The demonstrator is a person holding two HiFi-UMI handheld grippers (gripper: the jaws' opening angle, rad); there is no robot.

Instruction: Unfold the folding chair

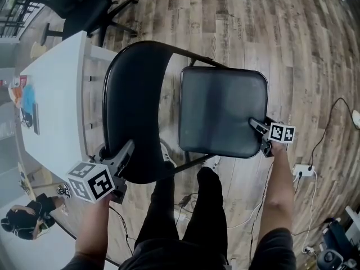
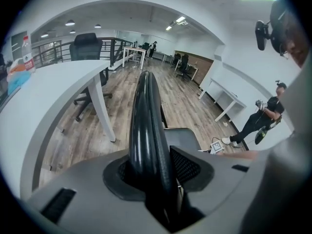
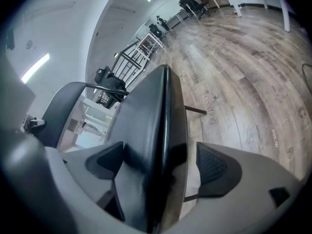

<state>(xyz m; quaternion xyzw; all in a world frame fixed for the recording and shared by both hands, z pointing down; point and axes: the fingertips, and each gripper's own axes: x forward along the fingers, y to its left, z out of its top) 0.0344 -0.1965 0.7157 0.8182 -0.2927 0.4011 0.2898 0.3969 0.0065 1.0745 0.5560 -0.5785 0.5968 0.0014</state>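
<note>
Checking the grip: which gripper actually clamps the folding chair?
The left gripper, jaws pressed on the backrest; the right gripper has its jaws open around the seat.

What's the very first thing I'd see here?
A big black folding chair fills the middle of the wooden floor, beside a white table. The left gripper clamps its curved backrest, while the right gripper has open fingers around the seat edge.
</note>
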